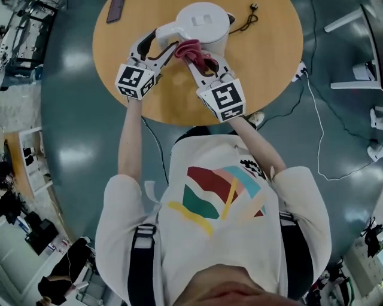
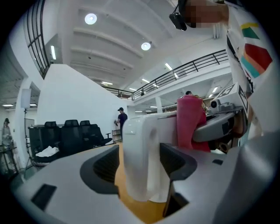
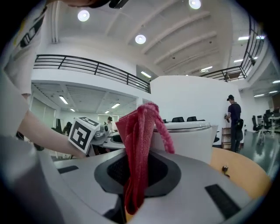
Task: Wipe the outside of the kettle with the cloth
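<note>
- The round wooden table (image 1: 263,72) has bare wood right and left of the white kettle (image 1: 203,21). The kettle stands toward the table's far side, and the near edge curves just in front of my grippers.
- A dark flat object (image 1: 115,10) is cut off by the top of the head view. A small dark thing on a cord (image 1: 245,21) beside the kettle is too small for me to name.
- The grippers and cloth hide the kettle's lower near wall in the head view.
- My left gripper (image 1: 160,45) is clamped on the kettle's handle (image 2: 140,162), which fills the gap between its jaws.
- My right gripper (image 1: 202,61) is pinched tight on the red cloth (image 3: 139,131). The bunched top of the cloth lies against the kettle's near side, just beside the handle.
</note>
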